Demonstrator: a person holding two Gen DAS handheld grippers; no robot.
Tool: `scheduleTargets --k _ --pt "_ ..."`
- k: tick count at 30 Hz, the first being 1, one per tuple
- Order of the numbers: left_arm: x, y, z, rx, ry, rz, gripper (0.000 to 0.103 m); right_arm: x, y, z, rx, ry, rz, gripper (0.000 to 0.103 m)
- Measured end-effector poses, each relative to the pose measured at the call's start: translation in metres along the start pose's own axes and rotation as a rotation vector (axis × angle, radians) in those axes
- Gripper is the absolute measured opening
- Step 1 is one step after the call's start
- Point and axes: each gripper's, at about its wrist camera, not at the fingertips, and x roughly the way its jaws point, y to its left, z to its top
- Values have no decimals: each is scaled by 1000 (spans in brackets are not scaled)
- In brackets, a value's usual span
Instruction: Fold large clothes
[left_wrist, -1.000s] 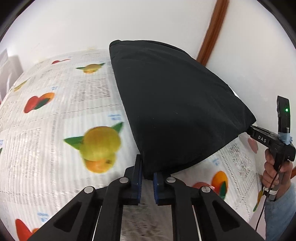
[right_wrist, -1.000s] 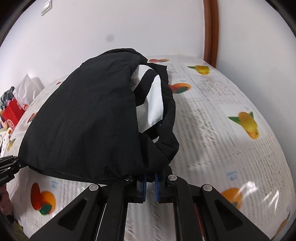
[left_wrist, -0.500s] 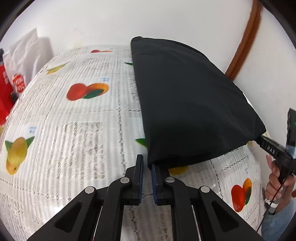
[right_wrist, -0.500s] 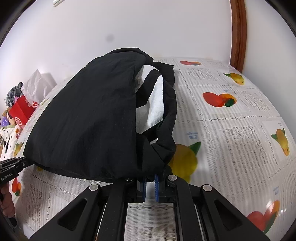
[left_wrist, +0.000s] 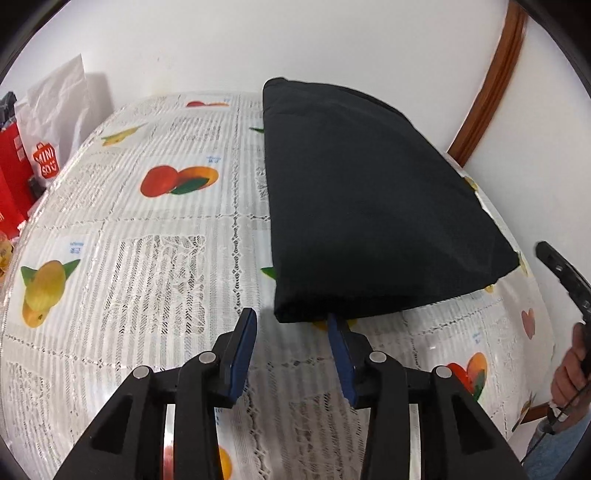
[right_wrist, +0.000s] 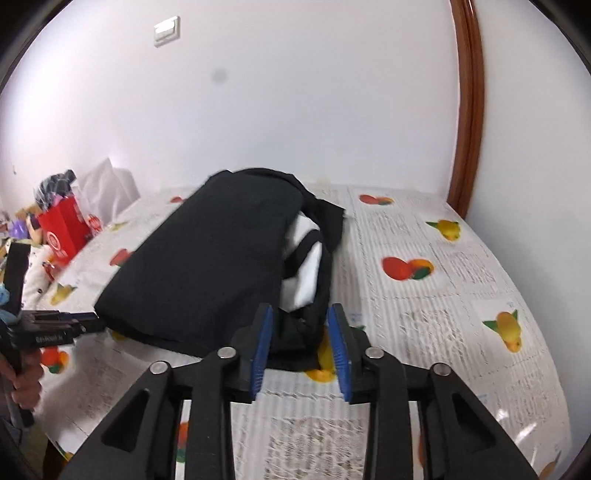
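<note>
Both your grippers, left (left_wrist: 291, 325) and right (right_wrist: 300, 325), are opening, nothing pinched; the folded garment (left_wrist: 369, 206) lies on the table (left_wrist: 166, 258). Retreat carelessly and a pad might snag its hem (loose white layer).

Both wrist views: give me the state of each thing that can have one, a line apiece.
black garment: folded, lying flat on the table, released; a white-striped part shows at its open side.
left gripper: jaws opening, nothing pinched, just off the garment's near edge.
right gripper: jaws opening, garment's corner between them but not pressed.
tablecloth: spread over the table.
red bag: upright.
</note>
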Motion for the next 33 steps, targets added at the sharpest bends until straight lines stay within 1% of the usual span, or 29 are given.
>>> scheduleTargets --k 2,4,6,7,8,10,13,14,16,19,20,22,24,26,27,28,29,30,31,33 --pt "-5 -3 0 1 -3 -2 38 11 5 -1 1 19 -5 33" --pt "-11 -5 0 2 -7 2 39 27 8 -4 16 67 -35 33" --pt "-19 -5 1 -5 -19 16 43 44 7 -9 22 120 -100 33" --pt "-23 -5 2 -8 -28 22 48 48 6 -11 29 143 -123 33" --pt "-26 -6 3 -8 -36 26 51 48 4 -12 46 156 -124 33" --pt "-37 -8 4 -2 -58 39 54 42 0 -14 76 150 -113 33" --pt "-50 -13 5 7 -87 54 60 22 5 -11 72 126 -130 34" --pt "-54 -15 5 9 -95 57 62 15 6 -10 76 126 -129 36" --pt "-62 -19 4 18 -108 65 64 1 9 -8 94 136 -108 46" --pt "-78 -28 0 31 -131 57 68 -22 15 -6 105 133 -104 49" --pt "-83 -30 -2 36 -137 57 70 -29 17 -6 103 127 -116 51" --pt "-93 -37 -6 50 -152 63 73 -49 21 -7 96 110 -159 59" --pt "-106 -45 -11 65 -170 66 74 -66 24 -8 97 94 -179 62" --pt "-117 -51 -16 73 -183 66 77 -82 26 -9 98 88 -170 62" --pt "-122 -54 -19 75 -190 66 78 -89 27 -9 100 86 -165 64" --pt "-126 -57 -21 78 -196 67 79 -96 29 -10 98 82 -165 73" --pt "-133 -60 -24 82 -205 72 80 -103 30 -11 95 75 -174 79" --pt "-137 -63 -27 83 -213 74 81 -111 32 -12 93 62 -188 87" --pt "-142 -65 -29 85 -219 77 83 -118 33 -13 92 50 -198 89" --pt "-150 -70 -34 96 -226 82 84 -131 36 -16 87 36 -211 90"
